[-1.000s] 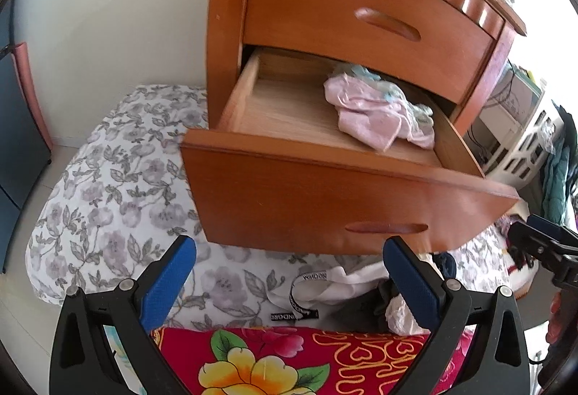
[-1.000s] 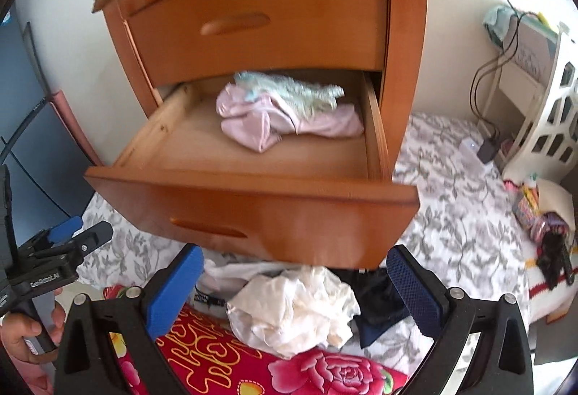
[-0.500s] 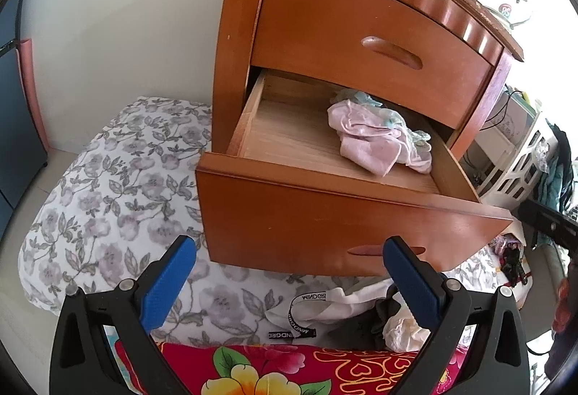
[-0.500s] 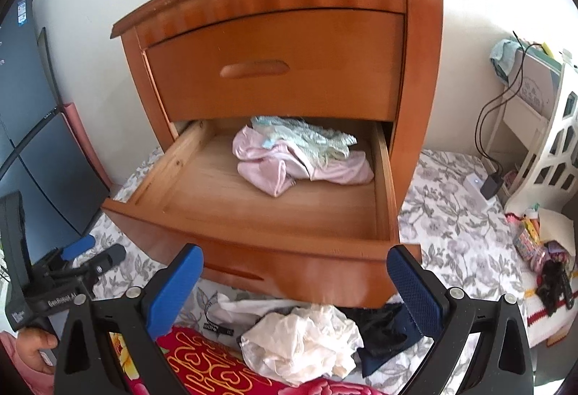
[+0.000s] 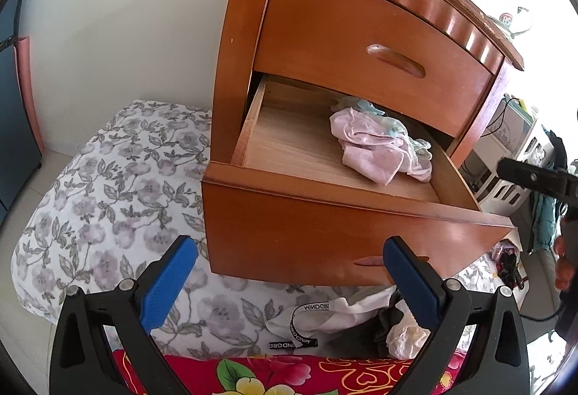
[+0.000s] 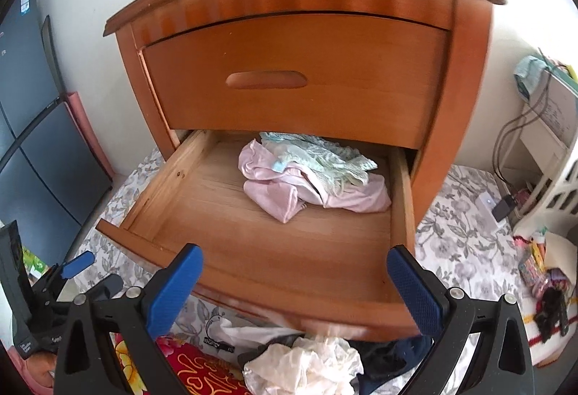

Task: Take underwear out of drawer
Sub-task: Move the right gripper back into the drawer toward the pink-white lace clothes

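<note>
1. On the far left stands a dark blue cabinet (image 6: 32, 127) by the white wall.
2. A flowery sheet (image 5: 108, 185) covers the bed under and beside the wooden nightstand (image 6: 466, 113).
3. The left gripper (image 5: 289, 281) hangs low in front of the drawer. Its blue jaws are wide apart and hold nothing.
4. The top drawer (image 6: 300, 77) is shut. The bottom drawer (image 6: 274, 250) is pulled out.
5. The underwear (image 6: 310, 178) lies inside the bottom drawer, near its back right corner. It is a soft heap: a pink piece underneath and a pale green lacy piece on top, touching.
6. The right gripper (image 6: 294, 286) is above the drawer's front edge, pointing at the heap but well apart from it. Its jaws are wide apart too, with nothing in them.
7. Below the drawer front, on the bed, lie a crumpled white cloth (image 6: 307, 366) and a dark cloth (image 6: 393, 355).
8. On the far right is a white basket (image 6: 556, 185).
</note>
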Available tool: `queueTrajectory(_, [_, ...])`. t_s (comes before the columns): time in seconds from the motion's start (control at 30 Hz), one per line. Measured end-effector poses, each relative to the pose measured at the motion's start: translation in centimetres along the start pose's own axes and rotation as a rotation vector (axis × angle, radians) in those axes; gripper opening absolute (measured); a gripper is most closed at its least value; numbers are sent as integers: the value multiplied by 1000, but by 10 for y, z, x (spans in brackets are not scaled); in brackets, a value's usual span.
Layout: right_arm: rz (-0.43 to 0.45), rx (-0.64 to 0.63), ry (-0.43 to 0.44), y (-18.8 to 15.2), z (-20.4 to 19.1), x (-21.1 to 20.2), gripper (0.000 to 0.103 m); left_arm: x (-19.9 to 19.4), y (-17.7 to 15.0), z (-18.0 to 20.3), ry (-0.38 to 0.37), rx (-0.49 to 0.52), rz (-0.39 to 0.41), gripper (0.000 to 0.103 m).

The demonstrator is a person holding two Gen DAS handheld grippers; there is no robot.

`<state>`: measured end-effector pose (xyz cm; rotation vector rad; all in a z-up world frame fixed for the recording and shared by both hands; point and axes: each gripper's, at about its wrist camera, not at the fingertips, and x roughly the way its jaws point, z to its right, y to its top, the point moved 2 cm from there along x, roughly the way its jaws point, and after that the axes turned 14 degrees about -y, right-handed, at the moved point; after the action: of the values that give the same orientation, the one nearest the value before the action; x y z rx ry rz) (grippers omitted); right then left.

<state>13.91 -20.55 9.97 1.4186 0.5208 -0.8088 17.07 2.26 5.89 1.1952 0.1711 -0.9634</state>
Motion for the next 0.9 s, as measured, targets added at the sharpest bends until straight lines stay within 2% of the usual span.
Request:
queueTrajectory(0.3, [-55,-23,3,43,-14,41,103,4,2,-8,-5,-7,6,103])
queueTrajectory(0.57, [-38,-167,-85,72,-39,74,95,9,3,-12,-22,-3,10,103])
queueTrajectory(0.6, [-42,-189,-92,74,-43,79,93,9,3,-13,-23,-2,10,103])
queueTrajectory(0.67, [-61,-217,-92,77,-48,90,83,10,4,-14,-25,-4,8,103])
queueTrajectory(0.8, [-105,-274,-119,77,-58,113,79,12,4,-17,-31,-12,6,103])
queueTrajectory(0.9, [-137,-287,-121,77,-61,125,66,12,4,-19,-35,-19,5,103])
